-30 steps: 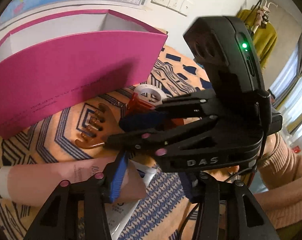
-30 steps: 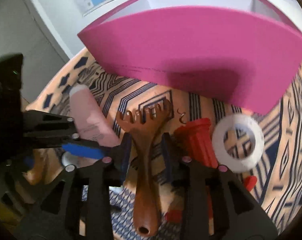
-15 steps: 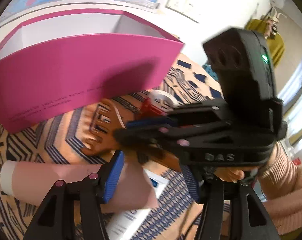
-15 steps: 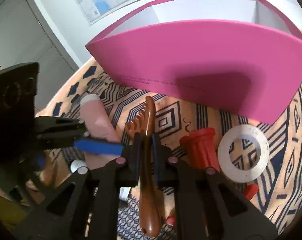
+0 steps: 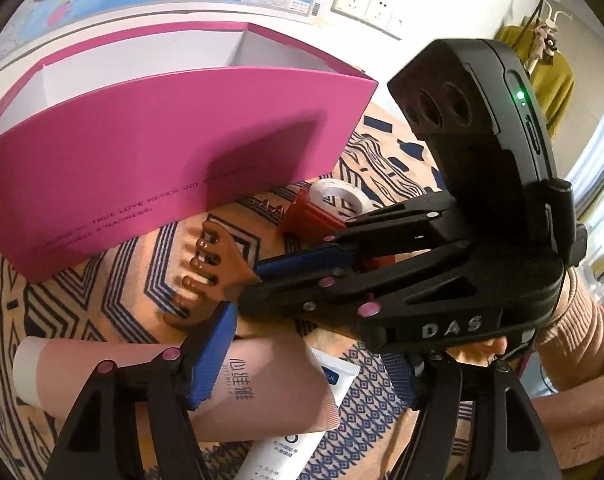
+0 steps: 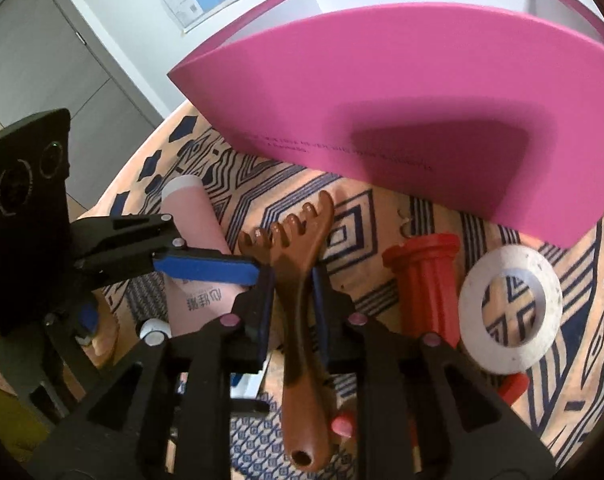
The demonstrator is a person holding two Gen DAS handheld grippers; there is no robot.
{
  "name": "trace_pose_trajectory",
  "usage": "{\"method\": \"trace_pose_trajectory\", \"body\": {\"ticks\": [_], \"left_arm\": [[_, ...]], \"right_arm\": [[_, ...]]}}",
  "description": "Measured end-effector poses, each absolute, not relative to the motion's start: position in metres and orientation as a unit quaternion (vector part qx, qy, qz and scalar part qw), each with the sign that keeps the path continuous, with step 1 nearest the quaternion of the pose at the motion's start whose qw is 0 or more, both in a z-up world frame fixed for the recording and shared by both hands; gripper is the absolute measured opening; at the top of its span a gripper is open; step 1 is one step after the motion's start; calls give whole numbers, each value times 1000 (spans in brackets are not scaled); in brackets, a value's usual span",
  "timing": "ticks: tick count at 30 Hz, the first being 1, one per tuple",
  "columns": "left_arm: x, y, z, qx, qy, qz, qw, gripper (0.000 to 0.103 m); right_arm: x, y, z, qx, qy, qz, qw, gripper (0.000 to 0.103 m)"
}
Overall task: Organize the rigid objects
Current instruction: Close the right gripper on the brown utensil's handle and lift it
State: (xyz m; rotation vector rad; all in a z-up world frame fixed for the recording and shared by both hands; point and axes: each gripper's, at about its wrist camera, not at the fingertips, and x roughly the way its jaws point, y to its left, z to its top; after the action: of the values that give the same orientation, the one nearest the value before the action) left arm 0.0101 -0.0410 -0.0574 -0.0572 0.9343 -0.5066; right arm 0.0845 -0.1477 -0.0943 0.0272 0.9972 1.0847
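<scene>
A brown wooden comb (image 6: 302, 360) points its teeth at the pink box (image 6: 402, 120). My right gripper (image 6: 293, 280) is shut on the comb's narrow neck, both blue pads against it, though its jaws are easing open. In the left wrist view the right gripper (image 5: 258, 280) reaches in from the right, with the comb (image 5: 206, 276) sticking out of its tips. My left gripper (image 5: 306, 372) is open and its jaws are still opening. The flat end of a pink tube (image 5: 102, 376) lies between them, and neither pad presses on it.
A red plastic column (image 6: 426, 280) and a white tape ring (image 6: 510, 312) lie right of the comb on the patterned cloth (image 6: 362, 216). A white tube (image 5: 294, 440) lies under the pink one. The box stands open-topped at the back, with a person's sleeve (image 5: 582, 352) at the right.
The right gripper closed on the comb's neck; the comb tipped onto its edge, then turned flat again. The left jaws spread wider around the pink tube's end.
</scene>
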Motion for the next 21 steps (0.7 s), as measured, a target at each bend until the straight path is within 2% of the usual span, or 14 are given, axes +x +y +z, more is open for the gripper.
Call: {"method": "trace_pose_trajectory", "body": {"ticks": [2, 10, 14, 21], "left_arm": [[8, -44, -59, -13, 444, -241, 863, 71], [-3, -60, -61, 40, 438, -269, 857, 71], [-9, -59, -58, 42, 436, -291, 850, 72], [-13, -37, -49, 15, 427, -289, 857, 72]], "right_arm": [[84, -155, -95, 10, 462, 497, 735, 28], [60, -178, -92, -47, 458, 481, 746, 30], [50, -188, -91, -56, 449, 477, 754, 43], [30, -195, -94, -93, 414, 455, 782, 44]]}}
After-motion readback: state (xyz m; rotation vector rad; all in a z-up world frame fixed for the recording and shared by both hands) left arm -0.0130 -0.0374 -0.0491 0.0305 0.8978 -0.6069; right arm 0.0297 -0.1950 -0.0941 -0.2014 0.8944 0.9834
